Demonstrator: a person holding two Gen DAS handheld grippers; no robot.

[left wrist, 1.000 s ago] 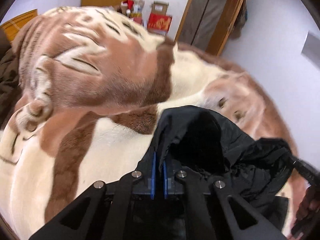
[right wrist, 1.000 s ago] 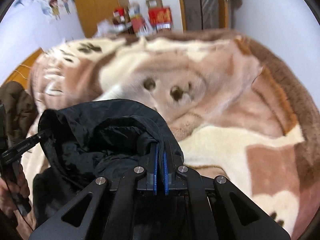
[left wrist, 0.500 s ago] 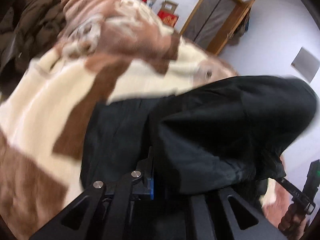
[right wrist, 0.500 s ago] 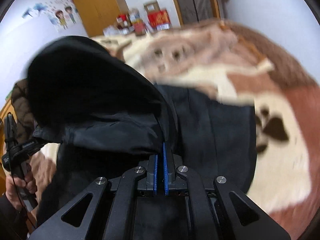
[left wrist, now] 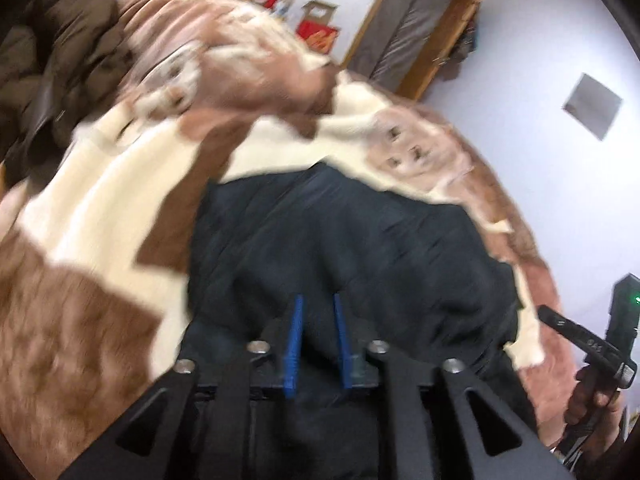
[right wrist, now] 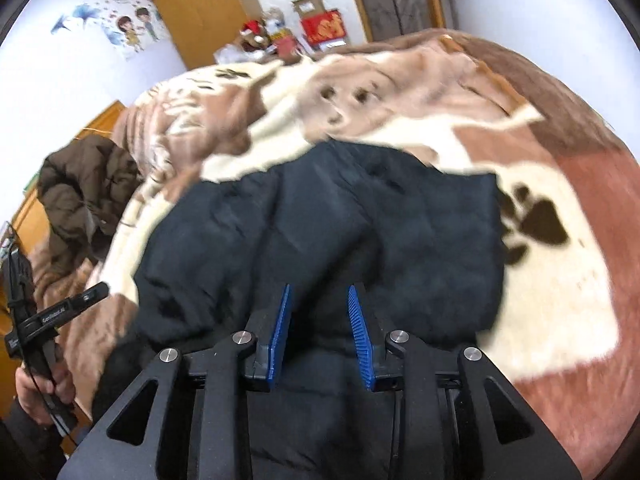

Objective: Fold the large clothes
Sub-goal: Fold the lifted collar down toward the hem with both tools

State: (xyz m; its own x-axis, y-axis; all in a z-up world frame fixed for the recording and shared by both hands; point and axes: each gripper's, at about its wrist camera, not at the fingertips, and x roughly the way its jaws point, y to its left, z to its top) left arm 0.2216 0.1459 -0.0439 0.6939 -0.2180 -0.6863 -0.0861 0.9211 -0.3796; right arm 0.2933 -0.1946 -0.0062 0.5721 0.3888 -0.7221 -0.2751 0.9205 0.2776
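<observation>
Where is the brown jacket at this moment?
The brown jacket lies bunched at the left edge of the blanket in both wrist views, left of the black coat and not touching it.

Left wrist view motion-blurred: blanket (left wrist: 100, 208) pattern smeared, black jacket (left wrist: 360, 240) folds soft, edges unclear. Jacket's near part hidden behind gripper frame in both views, bottom cut off by frame edge. Brown coat (left wrist: 52, 64) cropped at left edge, shape unclear. Right hand (left wrist: 592, 404) partly cut at the corner. Boxes (right wrist: 320, 28) by the far wall too small, print unreadable. Wall stickers (right wrist: 128, 28) blurry.
</observation>
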